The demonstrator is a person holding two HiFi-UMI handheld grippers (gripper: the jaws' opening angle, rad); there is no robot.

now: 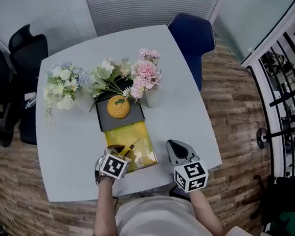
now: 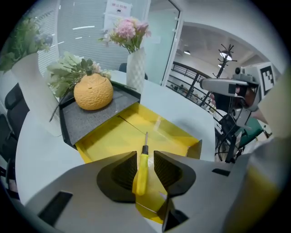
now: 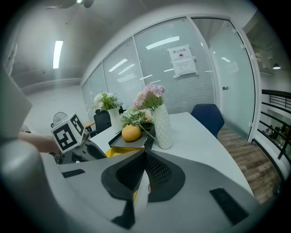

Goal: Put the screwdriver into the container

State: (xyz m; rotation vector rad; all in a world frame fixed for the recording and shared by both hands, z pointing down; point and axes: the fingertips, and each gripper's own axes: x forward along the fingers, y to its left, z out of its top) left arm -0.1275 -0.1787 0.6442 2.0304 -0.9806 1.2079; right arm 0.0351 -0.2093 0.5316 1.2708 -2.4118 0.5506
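Note:
A screwdriver [image 2: 142, 170] with a yellow handle and thin metal shaft lies between the jaws of my left gripper [image 2: 145, 157]. The jaws stand open, with a gap on each side of the handle. Its tip points into the open yellow container [image 2: 113, 136]. In the head view the left gripper [image 1: 120, 149] is at the near end of the yellow container [image 1: 116, 136], with the screwdriver [image 1: 130, 149] over it. My right gripper [image 1: 175, 144] rests over the table to the container's right. Its jaws [image 3: 145, 154] are shut with nothing between them.
A dark grey tray [image 1: 132, 119] holding an orange round object [image 1: 118, 107] adjoins the container's far end. A white vase of pink flowers [image 1: 150, 94] and a vase of white flowers [image 1: 63, 84] stand behind. A blue chair [image 1: 193, 36] and a black chair [image 1: 20, 47] flank the table.

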